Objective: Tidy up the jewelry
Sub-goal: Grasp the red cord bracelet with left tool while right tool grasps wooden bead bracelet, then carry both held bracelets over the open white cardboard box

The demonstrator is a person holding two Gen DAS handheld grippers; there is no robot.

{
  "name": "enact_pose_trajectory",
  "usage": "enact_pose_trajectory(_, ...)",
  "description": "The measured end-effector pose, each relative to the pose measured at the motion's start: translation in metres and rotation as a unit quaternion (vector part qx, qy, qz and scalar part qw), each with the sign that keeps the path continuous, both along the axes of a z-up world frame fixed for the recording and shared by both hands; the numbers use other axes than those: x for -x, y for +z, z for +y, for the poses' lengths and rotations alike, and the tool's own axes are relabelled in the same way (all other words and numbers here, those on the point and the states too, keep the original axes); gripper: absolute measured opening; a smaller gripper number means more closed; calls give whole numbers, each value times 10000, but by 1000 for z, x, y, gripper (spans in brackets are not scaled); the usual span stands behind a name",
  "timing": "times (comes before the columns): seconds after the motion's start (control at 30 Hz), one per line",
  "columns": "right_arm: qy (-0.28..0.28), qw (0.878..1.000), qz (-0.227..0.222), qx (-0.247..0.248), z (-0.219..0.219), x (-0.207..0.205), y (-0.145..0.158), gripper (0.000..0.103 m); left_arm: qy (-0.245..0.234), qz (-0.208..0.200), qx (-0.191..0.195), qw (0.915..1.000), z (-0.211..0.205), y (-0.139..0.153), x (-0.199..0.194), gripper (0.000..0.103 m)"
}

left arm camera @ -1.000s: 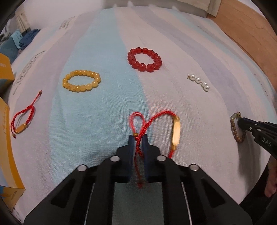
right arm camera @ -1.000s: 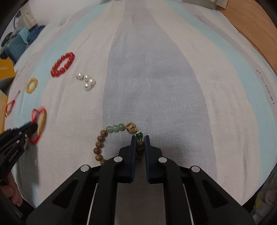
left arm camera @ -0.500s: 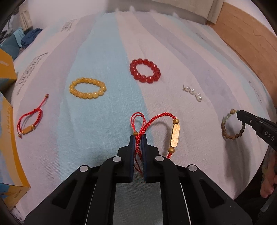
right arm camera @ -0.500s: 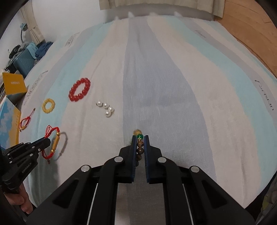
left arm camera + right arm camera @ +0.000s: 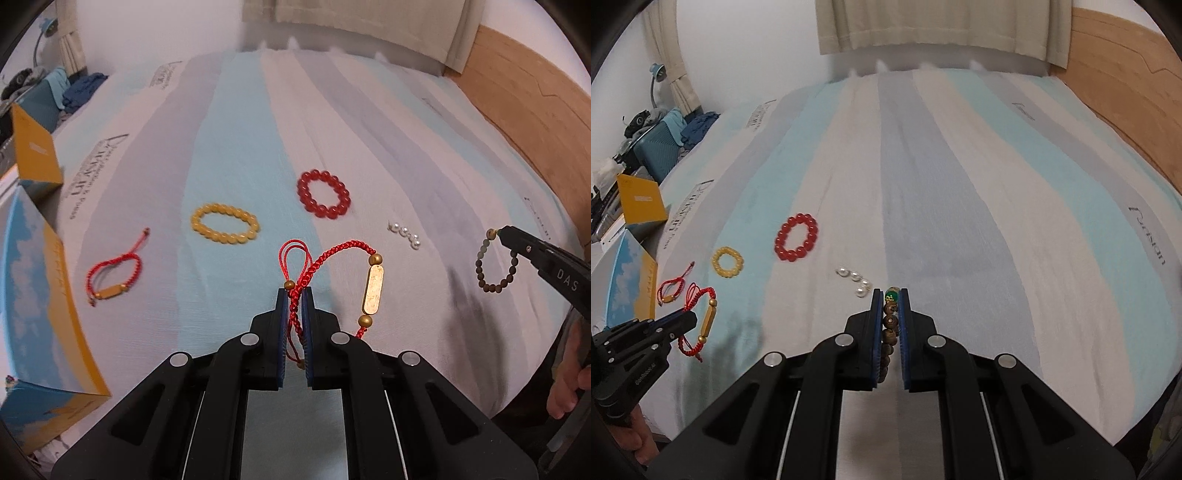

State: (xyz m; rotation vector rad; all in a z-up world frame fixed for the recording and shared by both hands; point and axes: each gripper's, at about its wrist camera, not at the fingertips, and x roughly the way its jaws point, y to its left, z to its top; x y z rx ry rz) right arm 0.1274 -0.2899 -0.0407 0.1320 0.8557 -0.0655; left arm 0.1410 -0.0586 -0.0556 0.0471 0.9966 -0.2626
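Two tools are each clamped on a bracelet above a striped bed sheet (image 5: 960, 229). The left tool (image 5: 294, 295) pinches the braided cord of a red cord bracelet (image 5: 332, 254) with a gold bar, which dangles clear of the sheet. The right tool (image 5: 888, 295) grips a wooden bead bracelet (image 5: 889, 321) by its beads near a green one; from the left camera its loop hangs freely.

Beyond them on the sheet lie a pearl strand (image 5: 404, 234), a red bead bracelet (image 5: 324, 194), a yellow bead bracelet (image 5: 224, 223) and a second, smaller red cord bracelet (image 5: 114, 273). A yellow box (image 5: 48, 314) stands at the left edge.

To place each piece well, it seems best to lower each loop until it rests flat, well apart from its neighbours, and only then loosen the grip, so cords do not snag.
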Motion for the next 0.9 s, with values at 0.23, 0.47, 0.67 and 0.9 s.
enact_pose_trajectory(0.23,127,9999,-58,18,20,-4,9,7,215,-64,-26,9997,21,13,2,6)
enact_pose_trajectory(0.47,326,9992,-215,-14,47,-8,26,7,336,-205,19,9992,39,33,7,6)
enact_pose_trajectory(0.67,568,9978,-330,26,77,-10,39,7,461,-315,109,9984,57,46,11,6)
enact_pose_trajectory(0.9,803,9959,-418,38,109,-12,49,7,633,-374,182,9971,79,55,14,6)
